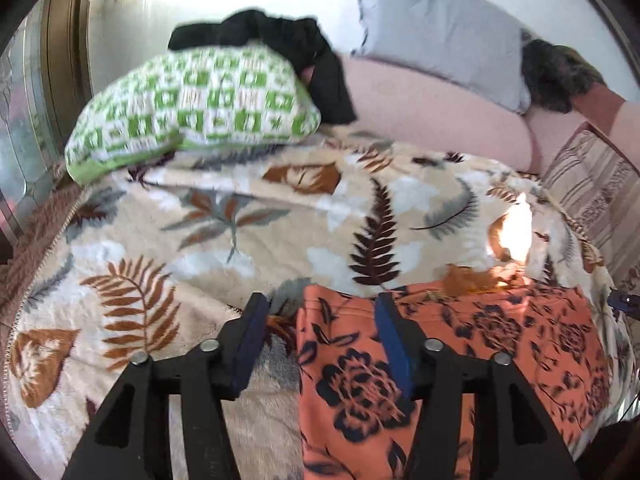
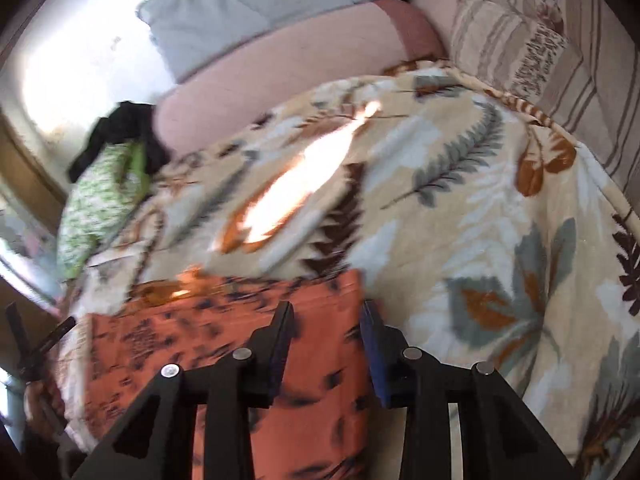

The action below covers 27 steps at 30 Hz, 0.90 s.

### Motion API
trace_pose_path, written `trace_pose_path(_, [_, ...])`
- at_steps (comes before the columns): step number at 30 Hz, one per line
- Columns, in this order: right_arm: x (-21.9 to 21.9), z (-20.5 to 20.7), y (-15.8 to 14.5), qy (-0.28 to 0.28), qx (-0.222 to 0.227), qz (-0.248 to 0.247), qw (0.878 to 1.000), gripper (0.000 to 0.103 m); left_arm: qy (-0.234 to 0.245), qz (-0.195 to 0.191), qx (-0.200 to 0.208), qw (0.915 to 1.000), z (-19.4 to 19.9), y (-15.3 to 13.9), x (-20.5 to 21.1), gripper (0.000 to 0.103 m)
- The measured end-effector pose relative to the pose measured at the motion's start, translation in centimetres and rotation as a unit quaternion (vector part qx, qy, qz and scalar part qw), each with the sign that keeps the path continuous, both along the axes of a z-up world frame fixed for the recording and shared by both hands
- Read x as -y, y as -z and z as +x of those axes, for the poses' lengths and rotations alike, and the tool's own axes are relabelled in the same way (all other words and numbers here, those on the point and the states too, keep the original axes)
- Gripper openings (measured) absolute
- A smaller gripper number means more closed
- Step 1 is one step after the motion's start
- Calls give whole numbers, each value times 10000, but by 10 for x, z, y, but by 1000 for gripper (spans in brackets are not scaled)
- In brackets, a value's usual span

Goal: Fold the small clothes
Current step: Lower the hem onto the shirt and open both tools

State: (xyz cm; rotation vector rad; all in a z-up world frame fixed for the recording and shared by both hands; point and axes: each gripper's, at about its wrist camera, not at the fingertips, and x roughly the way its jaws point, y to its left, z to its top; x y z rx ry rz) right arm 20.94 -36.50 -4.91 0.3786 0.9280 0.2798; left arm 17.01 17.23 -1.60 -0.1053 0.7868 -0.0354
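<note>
An orange garment with dark flower print [image 1: 460, 360] lies flat on a leaf-patterned blanket [image 1: 240, 240]. My left gripper [image 1: 320, 308] is open, its fingers astride the garment's left top corner, just above the cloth. In the right wrist view the same garment [image 2: 224, 344] lies low in the middle. My right gripper [image 2: 326, 314] is open over the garment's right top corner, one finger over the cloth and one over the blanket [image 2: 480, 208]. Neither holds anything.
A green-and-white pillow [image 1: 192, 108] with a black cloth [image 1: 288, 40] on it lies at the back left. A grey pillow [image 1: 440, 28] and a pink bolster [image 1: 432, 108] lie behind. A striped cushion [image 2: 532, 52] is at the right.
</note>
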Motion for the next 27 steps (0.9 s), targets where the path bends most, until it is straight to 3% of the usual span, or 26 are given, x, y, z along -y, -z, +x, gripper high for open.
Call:
trace_pose_path(2, [-19, -17, -3, -574, -104, 589, 9966, 52, 221, -18, 95, 9997, -23, -6, 13, 69])
trace_pose_path(3, [-27, -23, 1, -793, -140, 853, 9931, 69, 322, -49, 101, 9994, -31, -5, 17, 70])
trace_pose_path(4, [-32, -26, 8, -934, -204, 1021, 9902, 71, 363, -100, 81, 9993, -39, -1, 23, 70])
trace_pose_path(6, [-28, -22, 41, -749, -631, 1061, 9895, 71, 447, -167, -179, 9987, -43, 19, 35, 79])
trace_pose_path(8, [3, -18, 83, 116, -1124, 1050, 9880, 66, 432, 94, -766, 9961, -38, 56, 45, 79])
trace_pose_path(9, [21, -21, 94, 474, -1205, 1453, 9809, 40, 305, 294, -1140, 9926, -37, 77, 48, 79])
trace_pose_path(10, [30, -26, 93, 685, -1209, 1682, 9759, 34, 196, 396, -1421, 9889, -36, 91, 46, 80])
trace_pose_path(12, [23, -35, 69, 600, -982, 1342, 9843, 39, -29, 39, -1188, 9929, -46, 86, 36, 80])
trace_pose_path(13, [15, -41, 55, 434, -840, 1153, 9888, 52, -121, -8, -1105, 9938, -50, 79, 33, 80])
trace_pose_path(15, [1, -59, 31, 128, -578, 1279, 9900, 66, -40, 32, -943, 9955, -59, 68, 35, 80])
trace_pose_path(17, [-11, -74, 21, -264, -417, 1537, 9869, 68, 62, 249, -881, 9958, -65, 66, 41, 80])
trace_pose_path(19, [-22, -85, 33, -472, -458, 1523, 9862, 70, 27, 477, -1041, 9934, -65, 75, 47, 80])
trace_pose_path(21, [-21, -84, 73, -102, -1045, 1066, 9887, 70, -68, 424, -1185, 9920, -65, 82, 47, 80])
trace_pose_path(22, [-13, -85, 87, 116, -1146, 1248, 9855, 63, -130, 341, -1188, 9922, -67, 81, 45, 80])
trace_pose_path(23, [-7, -88, 83, 318, -1050, 1479, 9829, 63, -175, 279, -1180, 9925, -68, 79, 44, 80])
trace_pose_path(25, [-14, -92, 59, 351, -797, 1187, 9891, 65, -225, 241, -1159, 9927, -71, 75, 44, 80])
trace_pose_path(27, [-29, -97, 35, 44, -520, 1006, 9936, 66, -200, 216, -1140, 9930, -73, 72, 45, 80])
